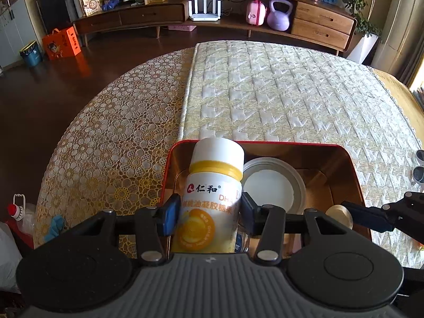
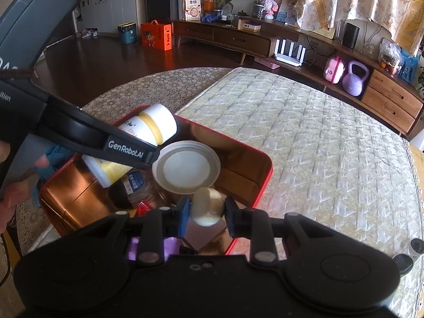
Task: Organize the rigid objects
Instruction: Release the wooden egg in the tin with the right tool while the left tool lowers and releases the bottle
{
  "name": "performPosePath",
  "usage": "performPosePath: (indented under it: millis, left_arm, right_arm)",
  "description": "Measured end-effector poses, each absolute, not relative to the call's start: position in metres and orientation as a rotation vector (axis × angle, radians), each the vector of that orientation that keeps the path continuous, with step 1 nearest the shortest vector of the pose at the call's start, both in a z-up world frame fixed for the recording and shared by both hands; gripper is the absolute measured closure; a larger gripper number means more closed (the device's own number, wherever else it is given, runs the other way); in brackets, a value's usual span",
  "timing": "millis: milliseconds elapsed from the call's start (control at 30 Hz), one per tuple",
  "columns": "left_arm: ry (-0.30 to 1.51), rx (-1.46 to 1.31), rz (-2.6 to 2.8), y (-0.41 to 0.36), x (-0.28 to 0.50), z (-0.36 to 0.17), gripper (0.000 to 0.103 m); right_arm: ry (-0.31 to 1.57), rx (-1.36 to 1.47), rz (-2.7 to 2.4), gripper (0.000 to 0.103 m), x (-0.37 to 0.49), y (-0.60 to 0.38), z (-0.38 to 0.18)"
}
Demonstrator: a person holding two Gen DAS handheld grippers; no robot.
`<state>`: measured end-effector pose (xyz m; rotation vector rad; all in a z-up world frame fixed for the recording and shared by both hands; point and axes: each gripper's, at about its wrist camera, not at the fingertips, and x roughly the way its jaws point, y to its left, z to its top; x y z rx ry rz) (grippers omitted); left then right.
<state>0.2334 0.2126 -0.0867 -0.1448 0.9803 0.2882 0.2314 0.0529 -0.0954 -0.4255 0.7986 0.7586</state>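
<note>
Over a red tin point(image 1: 352, 175) at the near edge of a quilted table, two handheld grippers bring their loads down side by side. Nearest the right wrist camera, the right gripper point(image 2: 207, 213) holds a small cream cylinder point(image 2: 208, 206) between narrowly set jaws, poised above the tin's near corner. Just beyond it, inside the tin, lie a round white lid point(image 2: 186, 169), a dark-capped bottle point(image 2: 129, 189) on its side and a copper can point(image 2: 71, 201). Above these the left gripper point(image 1: 209, 212) clamps a white supplement bottle point(image 1: 212, 196) with a yellow collar at mid-body, cap tilted forward over the lid. Space is the risk: the tin already looks crowded, and the bottle, if let go from this slant, would likely strike the lid or the lying bottle and roll rather than settle. The cylinder is pinched near one end, so a slight twist could swing it loose before it is low enough. With both tools crowding one corner, their fingers might also knock together or catch the red rim. Farther off, sunglasses point(image 1: 420, 169) rest on the quilt, well apart from the tin, and a long wooden sideboard point(image 2: 238, 37) lines the wall.
</note>
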Motion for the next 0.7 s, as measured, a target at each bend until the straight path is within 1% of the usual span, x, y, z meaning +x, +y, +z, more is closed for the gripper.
performPosePath:
  millis: [267, 600, 700]
  left_arm:
    - [0.998, -0.169, 0.289, 0.211, 0.235, -0.094, 0.056]
    - [0.992, -0.169, 0.291, 0.207, 0.230, -0.093, 0.056]
    - [0.985, -0.175, 0.290, 0.205, 0.226, -0.090, 0.054]
  right_arm:
    - [0.815, -0.442, 0.762, 0.075, 0.225, 0.056, -0.099]
    - [0.812, -0.421, 0.761, 0.067, 0.218, 0.046, -0.091]
    - [0.816, -0.391, 0.763, 0.066, 0.218, 0.041, -0.084]
